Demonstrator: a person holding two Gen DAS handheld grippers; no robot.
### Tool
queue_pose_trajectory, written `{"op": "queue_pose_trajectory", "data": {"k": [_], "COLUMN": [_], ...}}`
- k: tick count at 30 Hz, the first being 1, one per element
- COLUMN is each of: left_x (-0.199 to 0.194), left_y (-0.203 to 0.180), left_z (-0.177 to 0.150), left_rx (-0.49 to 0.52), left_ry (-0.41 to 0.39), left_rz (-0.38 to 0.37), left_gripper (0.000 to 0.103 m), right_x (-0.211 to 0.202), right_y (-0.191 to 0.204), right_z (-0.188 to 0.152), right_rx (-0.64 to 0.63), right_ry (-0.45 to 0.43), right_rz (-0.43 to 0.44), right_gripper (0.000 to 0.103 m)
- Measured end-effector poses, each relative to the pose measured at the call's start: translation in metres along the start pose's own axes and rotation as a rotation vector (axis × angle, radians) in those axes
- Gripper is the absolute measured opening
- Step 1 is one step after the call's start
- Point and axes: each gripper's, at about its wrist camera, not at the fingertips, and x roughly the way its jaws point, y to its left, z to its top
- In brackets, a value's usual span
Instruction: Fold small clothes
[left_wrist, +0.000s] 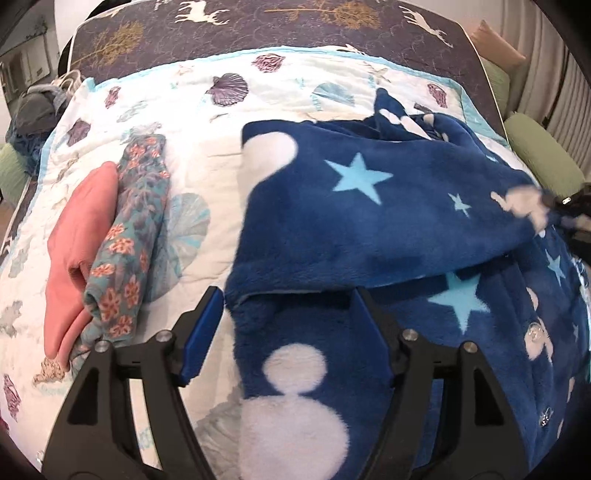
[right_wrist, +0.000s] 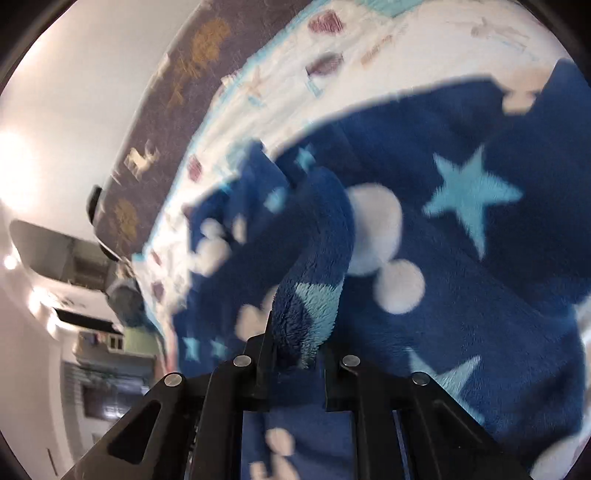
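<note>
On the bed the blue fleece (left_wrist: 369, 221) sprawls at three o'clock of the folded pile (left_wrist: 110, 251), right tongs (right_wrist: 295, 332) clamped on a bunched edge, left tongs (left_wrist: 288, 325) apart over its near hem, which they should pinch squarely before folding.

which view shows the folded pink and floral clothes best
The left wrist view: the folded pink garment and the floral one lie side by side, sharp, on the quilt. The right wrist view shows neither, only blurred blue fleece.
</note>
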Motion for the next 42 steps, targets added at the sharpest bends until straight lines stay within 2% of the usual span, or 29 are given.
{"op": "queue_pose_trajectory", "data": {"k": [2, 4, 5, 7, 10, 11, 12, 15, 18, 20, 23, 25, 27, 29, 32, 36, 38, 39, 40, 42], "left_x": [-0.001, -0.002, -0.004, -0.010, -0.027, -0.034, -0.039, -0.046, -0.030, -0.009, 0.036, 0.037, 0.034, 0.035, 0.035, 0.035, 0.036, 0.035, 0.035, 0.035], "left_y": [0.006, 0.013, 0.015, 0.017, 0.010, 0.004, -0.002, -0.021, -0.042, -0.051, -0.053, -0.053, -0.055, -0.056, -0.056, -0.058, -0.057, -0.057, -0.057, -0.057], "left_z": [-0.002, -0.003, -0.003, -0.002, 0.001, 0.004, 0.007, 0.020, 0.035, 0.038, 0.029, 0.022, 0.022, 0.021, 0.021, 0.022, 0.021, 0.021, 0.021, 0.022], "left_rx": [-0.020, -0.054, -0.067, -0.089, -0.092, -0.086, -0.078, -0.059, -0.042, -0.038, -0.042, -0.031, -0.015, -0.010, -0.011, -0.007, -0.006, -0.006, -0.006, -0.008], "left_ry": [0.003, 0.003, -0.001, -0.019, -0.071, -0.090, -0.105, -0.133, -0.106, -0.060, 0.033, -0.017, -0.011, -0.012, -0.017, -0.019, -0.020, -0.020, -0.020, -0.020], "left_rz": [0.008, 0.003, -0.004, -0.020, -0.067, -0.093, -0.116, -0.199, -0.269, -0.259, -0.195, -0.198, -0.181, -0.176, -0.177, -0.173, -0.172, -0.173, -0.173, -0.175], "left_gripper": [0.071, 0.071, 0.071, 0.071, 0.071, 0.071, 0.071, 0.071, 0.071, 0.071, 0.071, 0.073, 0.073, 0.074, 0.074, 0.074, 0.074, 0.074, 0.074, 0.074], "right_x": [-0.028, -0.044, -0.045, -0.032, -0.019, -0.022, -0.029, -0.059, -0.085, -0.098, -0.117, -0.137, -0.152, -0.163, -0.184, -0.188, -0.184, -0.186, -0.185, -0.185], "right_y": [0.024, 0.032, 0.030, 0.013, -0.019, -0.025, -0.030, -0.045, -0.063, -0.081, -0.123, -0.157, -0.193, -0.225, -0.272, -0.295, -0.308, -0.315, -0.323, -0.319], "right_z": [-0.004, -0.009, -0.010, -0.013, -0.020, -0.020, -0.019, -0.007, 0.010, 0.024, 0.028, 0.026, 0.025, 0.029, 0.035, 0.054, 0.064, 0.067, 0.072, 0.081], "right_rx": [-0.166, -0.273, -0.292, -0.284, -0.241, -0.227, -0.205, -0.119, -0.027, 0.047, 0.199, 0.301, 0.394, 0.475, 0.609, 0.670, 0.699, 0.709, 0.708, 0.690], "right_ry": [-0.098, -0.149, -0.134, -0.038, 0.053, 0.048, 0.032, -0.066, -0.140, -0.161, -0.227, -0.271, -0.315, -0.352, -0.415, -0.479, -0.499, -0.502, -0.493, -0.494], "right_rz": [-0.053, -0.128, -0.157, -0.201, -0.283, -0.250, -0.213, -0.189, -0.142, -0.134, -0.170, -0.146, -0.152, -0.149, -0.059, -0.116, -0.123, -0.118, -0.112, -0.093], "right_gripper": [0.015, 0.016, 0.017, 0.028, 0.031, 0.031, 0.032, 0.038, 0.040, 0.040, 0.045, 0.057, 0.064, 0.064, 0.064, 0.064, 0.061, 0.038, 0.005, 0.006]}}
